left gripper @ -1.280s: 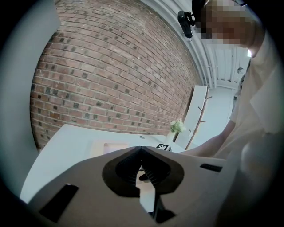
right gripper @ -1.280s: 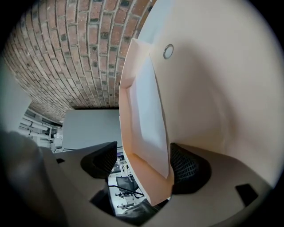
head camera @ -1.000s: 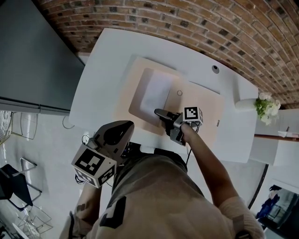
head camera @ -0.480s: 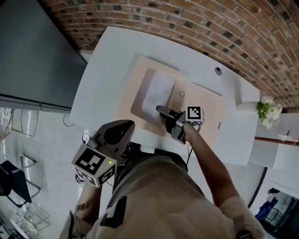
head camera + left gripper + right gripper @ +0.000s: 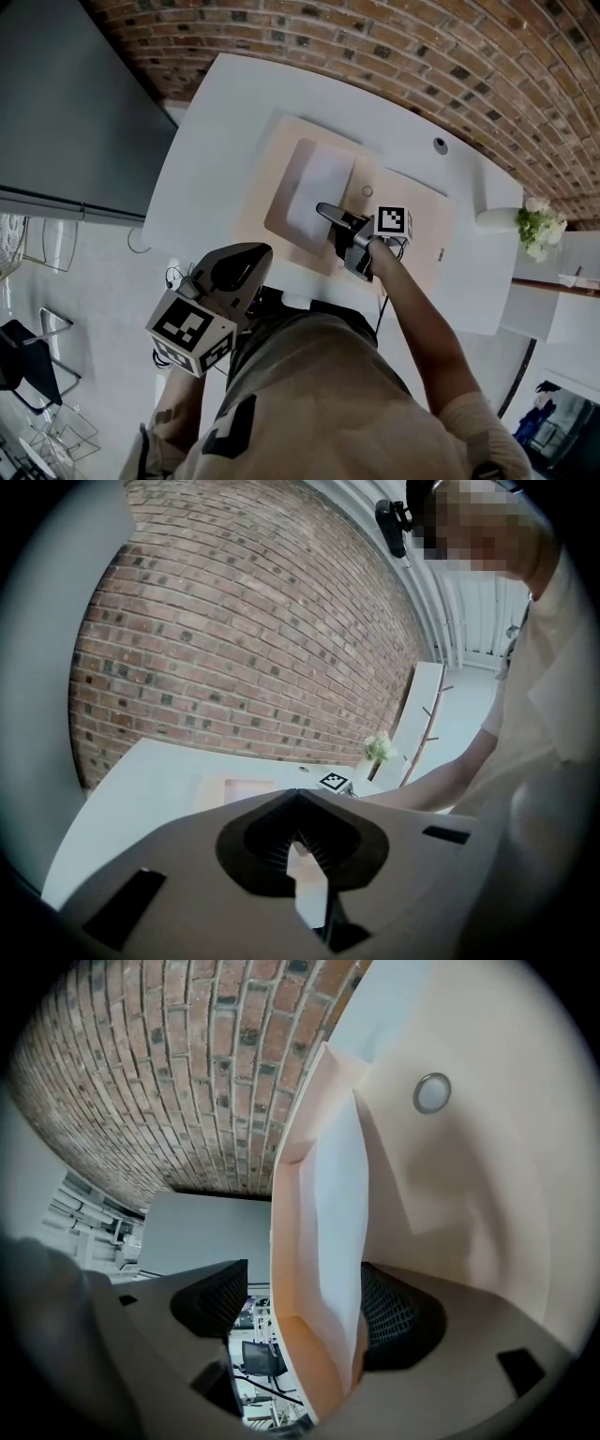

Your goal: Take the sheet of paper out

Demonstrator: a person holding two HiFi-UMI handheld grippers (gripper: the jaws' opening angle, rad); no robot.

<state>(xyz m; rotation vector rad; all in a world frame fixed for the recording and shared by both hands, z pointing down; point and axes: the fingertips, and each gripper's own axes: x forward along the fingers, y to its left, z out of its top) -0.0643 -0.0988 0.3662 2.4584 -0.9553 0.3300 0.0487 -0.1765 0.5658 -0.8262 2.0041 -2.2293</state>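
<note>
White tabletop [image 5: 216, 141]: right tongs [image 5: 326, 210] gape around white paper sheet [image 5: 314, 192] and, seemingly, peach card folder [image 5: 412, 216], so closing could drag both; left tongs [image 5: 300, 855] narrow, empty.

Soft, even daylight — bright, with only faint shadows on the white table [image 5: 211, 131]. Head view is sharp, its brick wall [image 5: 394, 47] bowed by the lens. Both gripper views curve heavily and darken to black at the rim. Close up, the left gripper [image 5: 296, 841] and the sheet of paper [image 5: 339, 1213] blur.
</note>
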